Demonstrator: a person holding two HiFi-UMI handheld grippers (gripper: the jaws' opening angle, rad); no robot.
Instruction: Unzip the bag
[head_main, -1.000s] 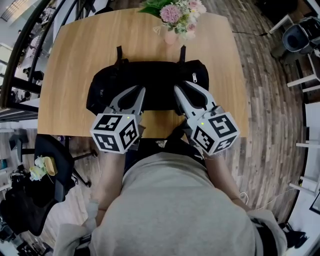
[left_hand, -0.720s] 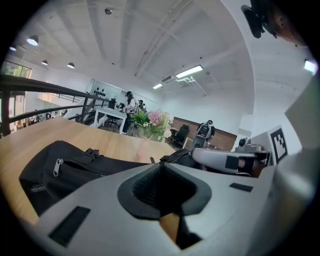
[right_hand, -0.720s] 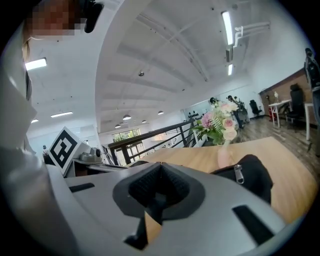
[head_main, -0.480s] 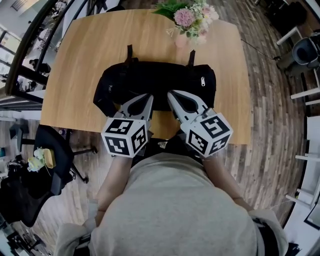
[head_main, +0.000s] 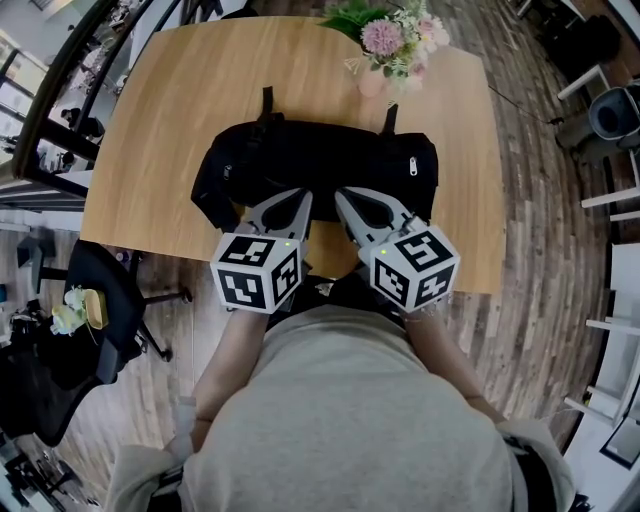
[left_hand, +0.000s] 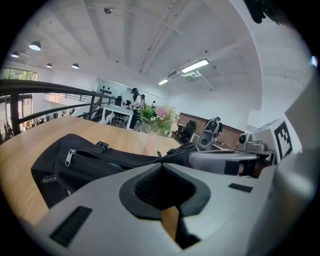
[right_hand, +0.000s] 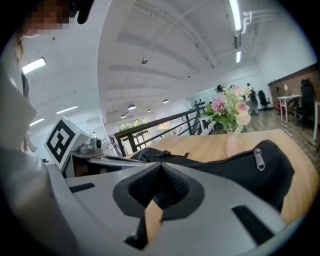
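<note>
A black bag (head_main: 320, 160) lies lengthwise on the wooden table (head_main: 170, 110), with a silver zip pull (head_main: 414, 168) near its right end. My left gripper (head_main: 307, 194) and right gripper (head_main: 339, 194) point at the bag's near side, tips close together at its middle. The left jaws have just been closing; both pairs now meet. In the left gripper view the shut tips (left_hand: 161, 164) stand against the bag (left_hand: 85, 160), past another zip pull (left_hand: 69, 156). The right gripper view shows shut tips (right_hand: 161, 164) before the bag (right_hand: 240, 165). I see nothing pinched in either.
A vase of pink and white flowers (head_main: 395, 45) stands at the table's far edge behind the bag. A black office chair (head_main: 100, 300) sits off the table's near left corner. The person's torso fills the bottom of the head view.
The right gripper's jaws have gone from open to shut, and it moved left toward the left gripper. The left gripper stayed at the bag's near side.
</note>
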